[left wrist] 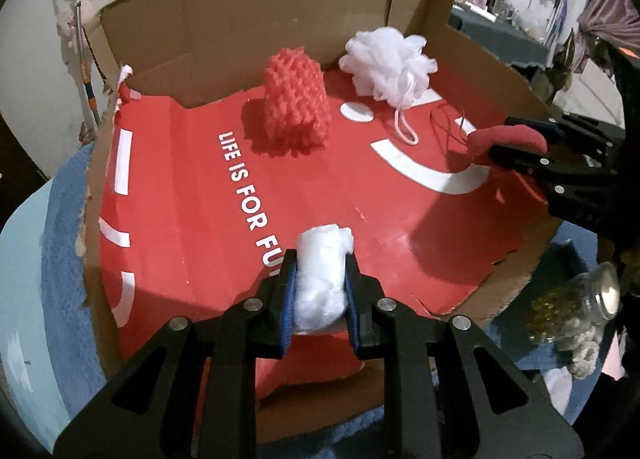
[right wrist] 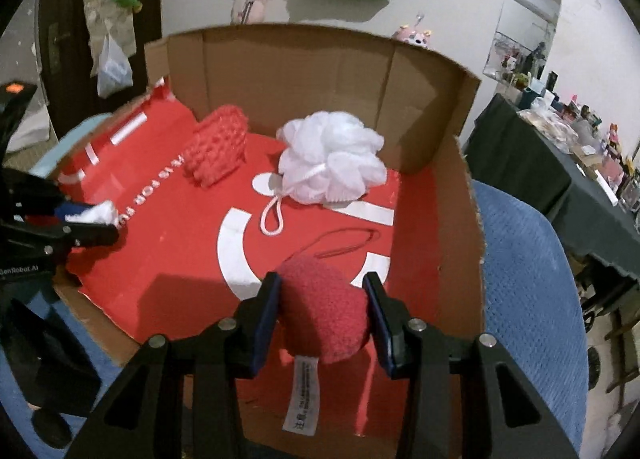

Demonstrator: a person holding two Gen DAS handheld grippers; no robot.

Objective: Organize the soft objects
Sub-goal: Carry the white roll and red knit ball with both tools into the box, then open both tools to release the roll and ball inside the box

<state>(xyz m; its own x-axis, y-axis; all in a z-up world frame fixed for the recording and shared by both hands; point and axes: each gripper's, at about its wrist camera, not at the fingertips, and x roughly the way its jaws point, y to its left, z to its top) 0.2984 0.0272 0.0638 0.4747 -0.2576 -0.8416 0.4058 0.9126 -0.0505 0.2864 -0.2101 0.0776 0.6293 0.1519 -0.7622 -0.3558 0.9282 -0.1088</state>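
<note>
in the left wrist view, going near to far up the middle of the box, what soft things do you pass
white cotton roll clamped in the left gripper → red knitted sponge standing on the red box floor → white mesh loofah by the back wall

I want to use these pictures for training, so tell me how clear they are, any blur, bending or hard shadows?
Left wrist view: sharp in the middle, the cardboard box walls bow from the fisheye, the red knitted bundle casts a hard shadow to its left. Right wrist view: softer, the left claw and box corner at the left edge are smeared, corners go black.
</note>
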